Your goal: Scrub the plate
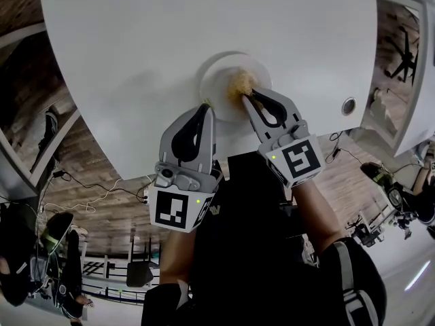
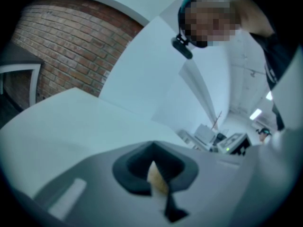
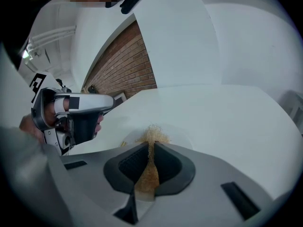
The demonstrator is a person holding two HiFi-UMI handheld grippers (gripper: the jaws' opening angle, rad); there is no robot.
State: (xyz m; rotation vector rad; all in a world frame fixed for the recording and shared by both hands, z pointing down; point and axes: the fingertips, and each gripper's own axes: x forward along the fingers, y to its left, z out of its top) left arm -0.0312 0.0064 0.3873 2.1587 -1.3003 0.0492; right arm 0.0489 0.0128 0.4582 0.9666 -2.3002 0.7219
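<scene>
white table [image 1: 122,66], left tool [image 1: 206,109] pinching rim of plate [image 1: 219,79], right tool [image 1: 248,95] clamped on scrubber [image 1: 238,82] atop plate

The plate [image 1: 217,73] is white, on a white table [image 1: 122,53]. The scrubber [image 1: 239,82] is a tan-gold tangle. The left gripper [image 1: 206,107] and right gripper [image 1: 246,95] are pale grey with black pads and black-and-white square markers. The brick wall [image 2: 61,46] is reddish-brown with pale mortar lines.
</scene>
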